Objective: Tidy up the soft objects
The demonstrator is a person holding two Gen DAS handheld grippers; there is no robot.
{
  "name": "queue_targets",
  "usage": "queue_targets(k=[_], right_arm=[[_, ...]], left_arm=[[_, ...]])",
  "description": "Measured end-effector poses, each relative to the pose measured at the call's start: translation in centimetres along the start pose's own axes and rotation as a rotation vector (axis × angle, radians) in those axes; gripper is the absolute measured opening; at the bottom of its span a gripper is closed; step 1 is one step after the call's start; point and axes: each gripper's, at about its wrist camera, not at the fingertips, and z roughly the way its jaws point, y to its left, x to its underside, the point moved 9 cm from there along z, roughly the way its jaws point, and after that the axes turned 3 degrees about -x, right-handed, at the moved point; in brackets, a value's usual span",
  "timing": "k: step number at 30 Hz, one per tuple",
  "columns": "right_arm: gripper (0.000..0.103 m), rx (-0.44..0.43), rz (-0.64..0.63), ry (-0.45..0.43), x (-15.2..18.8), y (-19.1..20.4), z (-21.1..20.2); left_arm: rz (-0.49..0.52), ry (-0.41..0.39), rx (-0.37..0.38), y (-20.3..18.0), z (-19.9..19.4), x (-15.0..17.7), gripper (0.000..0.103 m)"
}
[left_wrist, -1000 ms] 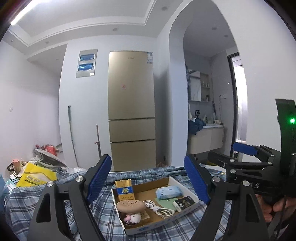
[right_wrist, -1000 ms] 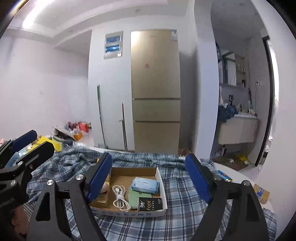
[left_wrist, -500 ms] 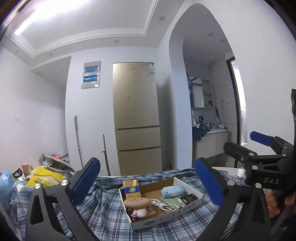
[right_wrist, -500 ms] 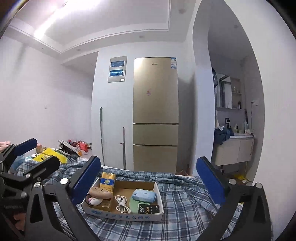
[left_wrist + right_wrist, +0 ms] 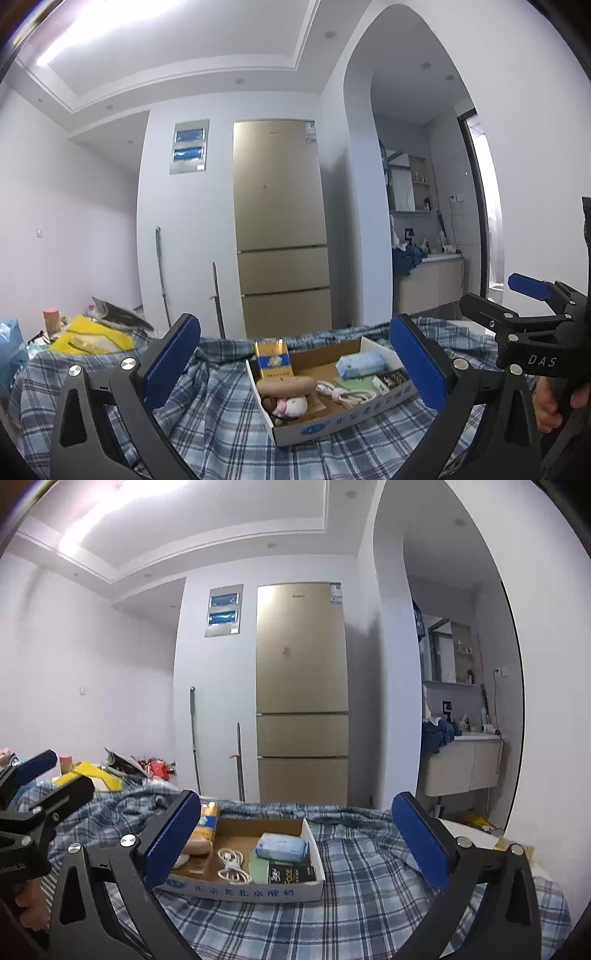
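Cardboard box [image 5: 354, 424] sits on my plaid bedspread [image 5: 221, 424], ahead of both tools. My left gripper [image 5: 295, 363] and right gripper [image 5: 297, 843] have just been opening; their jaws stand wide with nothing between them. Nothing looks sorted yet, I judge: the mushroom plush [image 5: 286, 386], tissue pack [image 5: 282, 847] and white cable [image 5: 232, 866] all lie inside. The box's long axis runs across the right view; the tissue pack lies about parallel to it.
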Motion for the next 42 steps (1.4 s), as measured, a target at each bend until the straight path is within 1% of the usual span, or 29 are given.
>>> queue_targets(k=[2,4,9,15,23,28,31,33,35,42], right_arm=[[0.103,0.011,-0.013,0.011,0.7,-0.1,0.4],[0.103,0.004,0.002,0.033,1.3,-0.3,0.7],[0.103,0.003,0.02,0.033,1.5,-0.7,0.6],[0.103,0.011,-0.022,0.041,1.7,0.1,0.7],[0.103,0.02,-0.035,0.037,1.7,0.3,0.5],[0.103,0.019,-0.036,0.037,1.7,0.3,0.4],[0.103,0.018,-0.035,0.038,1.7,0.3,0.3],[0.103,0.019,-0.034,0.033,1.6,0.2,0.3],[0.103,0.02,-0.033,0.02,1.5,0.2,0.2],[0.103,0.023,-0.034,0.019,1.5,0.3,0.2]], left_arm=[[-0.007,0.032,0.007,0.0,0.7,0.7,0.103],[-0.007,0.05,0.008,0.0,1.0,1.0,0.103],[-0.02,0.059,0.0,0.4,1.1,1.2,0.103],[-0.032,0.067,-0.001,0.7,1.2,1.4,0.103],[-0.053,0.089,-0.005,0.9,1.9,1.6,0.103],[-0.045,0.077,-0.005,0.7,1.7,1.7,0.103],[-0.033,0.08,0.007,0.4,1.7,1.8,0.103],[-0.025,0.068,0.0,0.3,1.4,1.7,0.103],[-0.023,0.064,0.001,0.2,1.3,1.7,0.103],[-0.02,0.06,0.005,0.1,1.1,1.7,0.103]])
